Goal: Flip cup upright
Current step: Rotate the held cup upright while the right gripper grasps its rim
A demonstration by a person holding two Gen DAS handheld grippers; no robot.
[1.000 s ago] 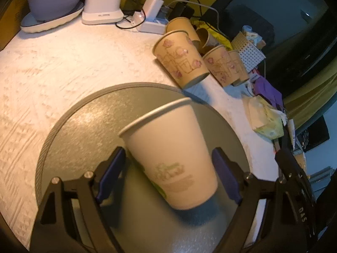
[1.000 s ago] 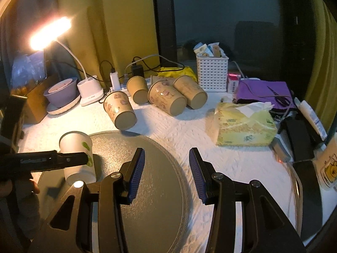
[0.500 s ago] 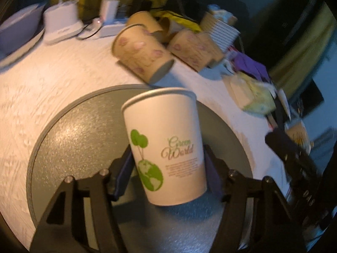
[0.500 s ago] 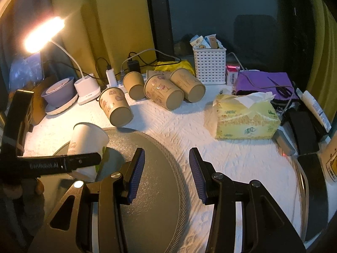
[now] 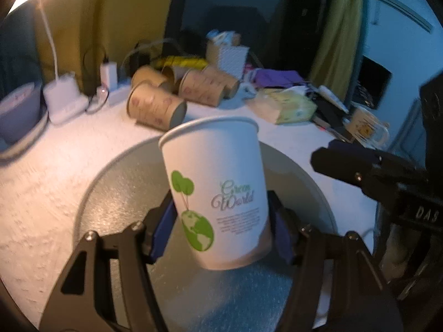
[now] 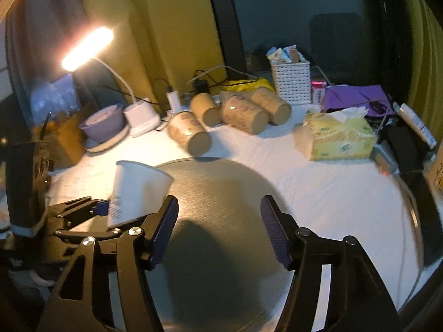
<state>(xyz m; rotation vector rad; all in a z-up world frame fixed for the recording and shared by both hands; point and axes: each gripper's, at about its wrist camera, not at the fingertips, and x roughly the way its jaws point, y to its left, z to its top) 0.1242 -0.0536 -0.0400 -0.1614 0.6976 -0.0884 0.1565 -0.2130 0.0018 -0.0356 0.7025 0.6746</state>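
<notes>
A white paper cup [image 5: 216, 193] with a green globe print and "Green World" lettering is held rim-up in my left gripper [image 5: 221, 235]. The blue pads press on both sides of its lower half. It hangs tilted slightly above the round grey tray [image 5: 116, 193]. In the right wrist view the cup [image 6: 135, 191] shows at the left, leaning right, held by the left gripper [image 6: 110, 215]. My right gripper [image 6: 218, 229] is open and empty over the tray [image 6: 221, 193], to the right of the cup.
Several brown paper cups [image 6: 191, 135] lie on their sides behind the tray. A lit desk lamp [image 6: 88, 44], a bowl on a plate [image 6: 102, 121], a white basket [image 6: 290, 80], a tissue pack [image 6: 337, 138] and cables crowd the back and right.
The left gripper closed on the white cup and lifted it off the tray, pitching the view up toward level. The right gripper stayed open and shifted slightly.
</notes>
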